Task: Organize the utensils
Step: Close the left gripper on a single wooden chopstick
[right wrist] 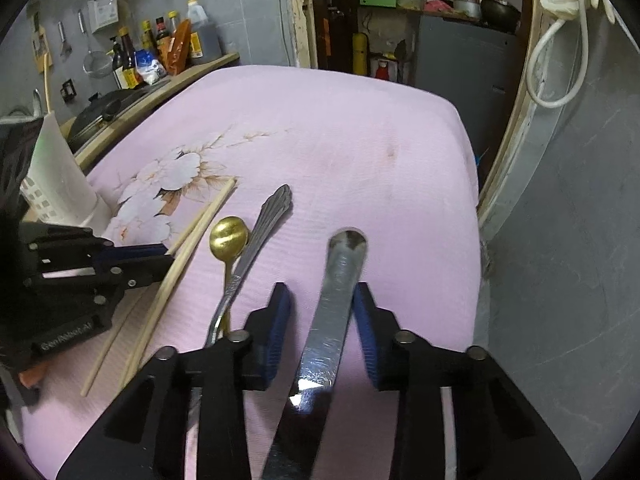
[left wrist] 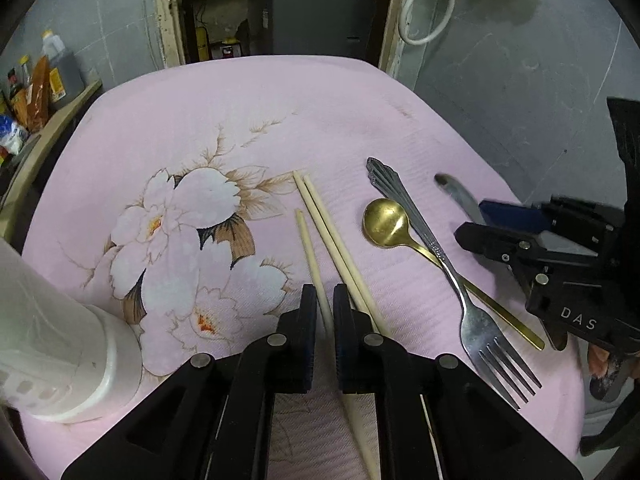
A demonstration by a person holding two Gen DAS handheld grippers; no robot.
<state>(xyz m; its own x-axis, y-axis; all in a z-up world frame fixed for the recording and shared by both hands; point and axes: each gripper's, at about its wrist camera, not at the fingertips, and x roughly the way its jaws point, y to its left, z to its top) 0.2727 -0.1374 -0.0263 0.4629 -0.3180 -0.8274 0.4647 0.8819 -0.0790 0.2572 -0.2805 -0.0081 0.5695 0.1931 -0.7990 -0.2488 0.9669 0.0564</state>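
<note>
On the pink flowered cloth [left wrist: 328,112] lie three pale chopsticks, a gold spoon [left wrist: 385,223], a silver fork [left wrist: 476,320] and a steel knife [right wrist: 340,300]. My left gripper [left wrist: 324,304] is nearly closed around one chopstick [left wrist: 310,248]; two more chopsticks [left wrist: 332,236] lie just right of it. My right gripper [right wrist: 322,312] is open, its blue pads either side of the knife handle, the right pad touching it. The right gripper also shows in the left wrist view [left wrist: 500,220]. A white utensil holder [left wrist: 60,344] stands at the near left.
A counter with bottles and packets [right wrist: 160,52] runs along the left wall. A doorway with shelves [left wrist: 280,8] is beyond the table's far edge. A grey wall and white cable [right wrist: 560,60] are on the right. The left gripper shows in the right wrist view [right wrist: 96,268].
</note>
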